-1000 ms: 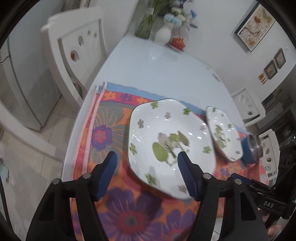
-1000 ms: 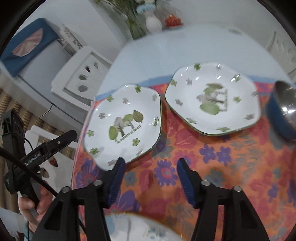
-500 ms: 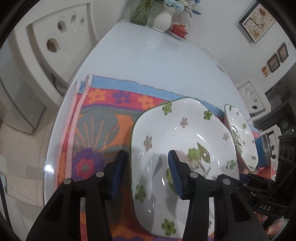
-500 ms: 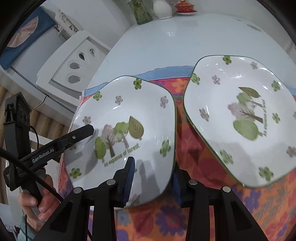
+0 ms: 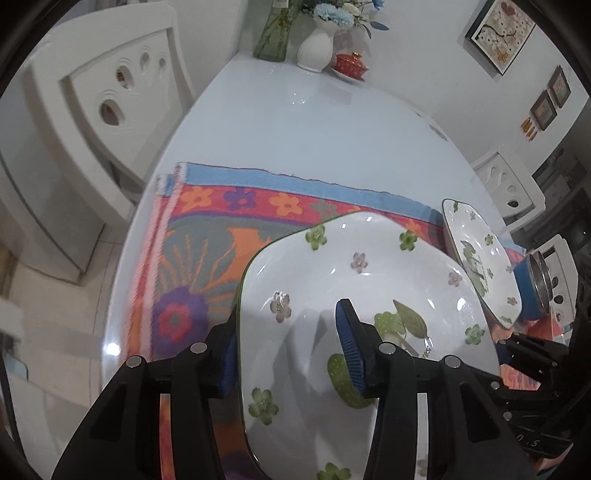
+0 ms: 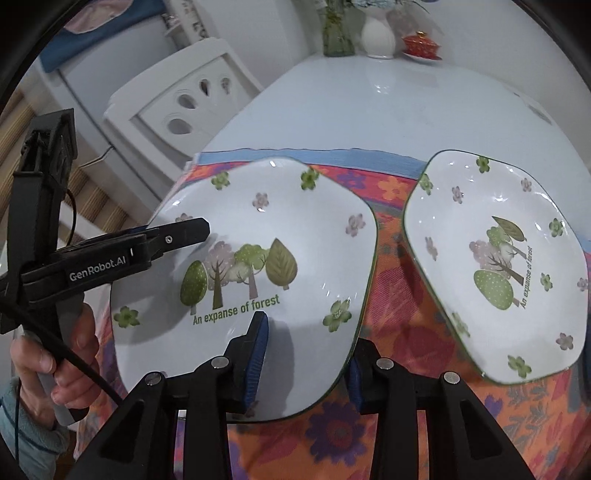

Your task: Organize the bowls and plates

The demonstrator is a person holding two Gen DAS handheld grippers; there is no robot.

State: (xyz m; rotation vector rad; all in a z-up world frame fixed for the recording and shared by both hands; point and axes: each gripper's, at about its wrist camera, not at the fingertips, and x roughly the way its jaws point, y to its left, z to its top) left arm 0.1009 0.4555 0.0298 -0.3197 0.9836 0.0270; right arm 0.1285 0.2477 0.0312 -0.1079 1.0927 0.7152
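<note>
A white plate with a forest print [image 6: 258, 266] is held between both grippers, tilted above the flowered cloth [image 6: 388, 302]. My left gripper [image 5: 286, 350] is shut on its left rim, one finger above and one below; it shows from the side in the right wrist view [image 6: 184, 232]. My right gripper [image 6: 306, 354] is shut on the plate's near rim. The same plate fills the left wrist view [image 5: 354, 295]. A second matching plate [image 6: 498, 266] lies on the cloth to the right, also in the left wrist view [image 5: 480, 258].
A blue bowl with a steel lining [image 5: 532, 288] stands right of the second plate. White chairs [image 6: 192, 103] stand around the pale blue table [image 6: 388, 103]. Vases [image 6: 376, 33] and a red lidded pot [image 6: 421, 44] stand at the far end.
Both grippers came down from above, closed on the near plate's rims, and the plate now sits tilted off the cloth.
</note>
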